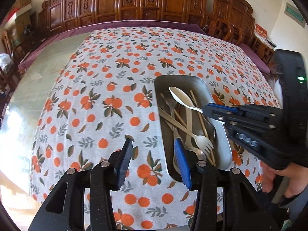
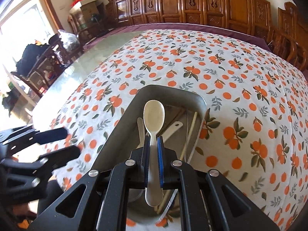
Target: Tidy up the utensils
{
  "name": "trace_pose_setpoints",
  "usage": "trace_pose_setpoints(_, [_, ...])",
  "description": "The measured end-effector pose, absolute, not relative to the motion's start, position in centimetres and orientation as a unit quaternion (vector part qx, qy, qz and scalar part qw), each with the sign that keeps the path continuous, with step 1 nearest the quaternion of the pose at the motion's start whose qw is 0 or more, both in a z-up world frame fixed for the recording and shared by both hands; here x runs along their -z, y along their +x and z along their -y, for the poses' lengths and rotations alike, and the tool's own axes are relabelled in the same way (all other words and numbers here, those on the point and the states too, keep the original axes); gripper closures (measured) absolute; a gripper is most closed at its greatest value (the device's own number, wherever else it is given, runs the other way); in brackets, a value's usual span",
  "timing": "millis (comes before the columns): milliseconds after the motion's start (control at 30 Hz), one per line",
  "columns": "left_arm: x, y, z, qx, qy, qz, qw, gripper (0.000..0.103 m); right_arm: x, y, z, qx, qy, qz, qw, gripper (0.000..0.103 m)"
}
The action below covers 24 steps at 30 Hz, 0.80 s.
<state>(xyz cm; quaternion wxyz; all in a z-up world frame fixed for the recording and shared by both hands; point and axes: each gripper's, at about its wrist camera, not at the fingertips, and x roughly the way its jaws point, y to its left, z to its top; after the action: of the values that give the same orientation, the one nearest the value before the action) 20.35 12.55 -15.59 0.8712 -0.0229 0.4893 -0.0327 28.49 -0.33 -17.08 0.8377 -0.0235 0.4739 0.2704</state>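
Observation:
A metal tray (image 1: 179, 79) lies on the orange-patterned cloth and holds mixed cutlery: a metal fork (image 1: 169, 104), wooden chopsticks (image 1: 201, 117), a cream fork (image 1: 204, 142) and a cream handle. My right gripper (image 1: 208, 111) reaches in from the right, shut on the handle of a cream spoon (image 1: 180, 96) held above the tray. In the right wrist view the spoon (image 2: 154, 113) sticks forward from between the pads of the right gripper (image 2: 153, 144), over the tray (image 2: 119, 127). My left gripper (image 1: 154, 154) stands open and empty at the tray's near left corner, and shows blurred as the left gripper (image 2: 63, 143).
The cloth (image 1: 96, 105) covers most of a large glass-topped table (image 1: 38, 73). Carved wooden chairs and panels (image 1: 144, 2) line the far side. A person's hand (image 1: 279, 177) grips the right tool. Boxes and clutter (image 2: 38, 57) stand by the window at left.

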Motion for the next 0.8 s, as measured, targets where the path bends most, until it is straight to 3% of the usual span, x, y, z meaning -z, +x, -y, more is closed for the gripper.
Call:
trace_pose_setpoints(267, [14.9, 19.7, -13.4, 0.024, -0.026, -0.483, 0.875, 0.057, 18.1, 28.8, -0.6, -0.271, 0.005, -0.480, 0.835, 0.089])
trace_pose_setpoints(367, [14.5, 19.4, -13.6, 0.020, -0.027, -0.479, 0.877, 0.057, 17.4, 28.2, -0.2, -0.279, 0.006, -0.469, 0.838, 0.072])
trace_pose_setpoints(567, [12.9, 18.9, -13.1, 0.015, -0.026, -0.463, 0.886, 0.056, 14.3, 26.4, 2.7, -0.275, 0.011, -0.433, 0.858, 0.071])
trace_pose_setpoints(633, [12.2, 18.6, -12.6, 0.016, -0.025, -0.456, 0.890, 0.044, 12.8, 25.6, 4.3, -0.266, 0.016, -0.418, 0.869, 0.068])
trace_pose_setpoints(733, [10.8, 18.2, -11.5, 0.020, -0.019, -0.439, 0.898, 0.035, 10.0, 23.9, 7.3, -0.248, 0.016, -0.386, 0.888, 0.062])
trace_pose_setpoints(800, [9.6, 17.8, -10.5, 0.022, -0.014, -0.426, 0.904, 0.024, 8.6, 23.1, 9.0, -0.234, 0.016, -0.371, 0.899, 0.054])
